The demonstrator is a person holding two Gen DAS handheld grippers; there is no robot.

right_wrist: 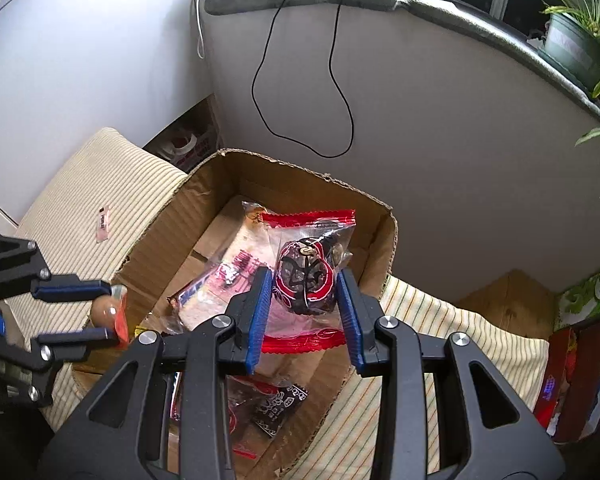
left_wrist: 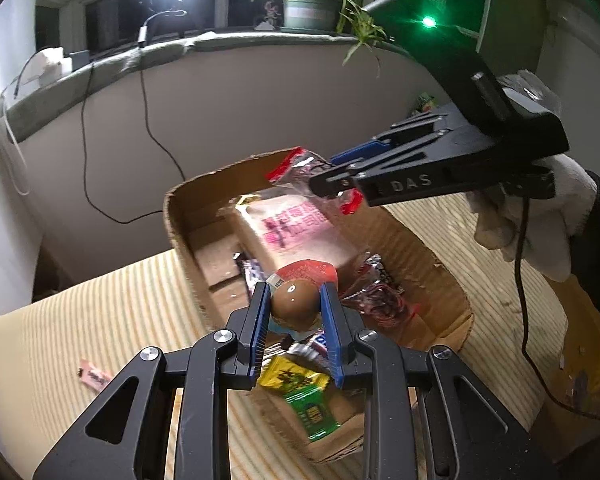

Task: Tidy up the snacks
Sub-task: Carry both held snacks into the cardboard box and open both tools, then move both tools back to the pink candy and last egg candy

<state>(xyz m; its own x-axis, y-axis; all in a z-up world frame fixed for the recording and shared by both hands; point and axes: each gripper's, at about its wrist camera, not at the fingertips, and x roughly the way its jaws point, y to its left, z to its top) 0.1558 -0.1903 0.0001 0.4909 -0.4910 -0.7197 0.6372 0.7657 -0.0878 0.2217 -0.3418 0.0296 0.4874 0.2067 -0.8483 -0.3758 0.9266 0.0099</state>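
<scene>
A cardboard box point(left_wrist: 180, 236) point(right_wrist: 216, 184) sits on a striped cloth and holds several snack packets. My left gripper point(left_wrist: 294, 300) point(right_wrist: 108, 312) is shut on a packed brown egg point(left_wrist: 293, 299) point(right_wrist: 102, 312), held over the box's near end. My right gripper point(right_wrist: 304, 292) point(left_wrist: 336, 184) is shut on a clear red-edged packet with a dark round snack point(right_wrist: 306, 280) point(left_wrist: 300, 170), held above the box's far part. A large tan packet with pink print point(left_wrist: 296, 232) lies inside, beside a yellow-green packet point(left_wrist: 304, 396) and dark wrappers point(right_wrist: 276, 404).
The striped cloth point(left_wrist: 100, 320) covers the surface around the box, with a small pink wrapper point(left_wrist: 94, 378) point(right_wrist: 105, 222) on it. A potted plant point(left_wrist: 312, 12) stands on the grey sill. Black cables point(right_wrist: 300, 80) hang down the wall. Red boxes point(right_wrist: 572, 380) stand at right.
</scene>
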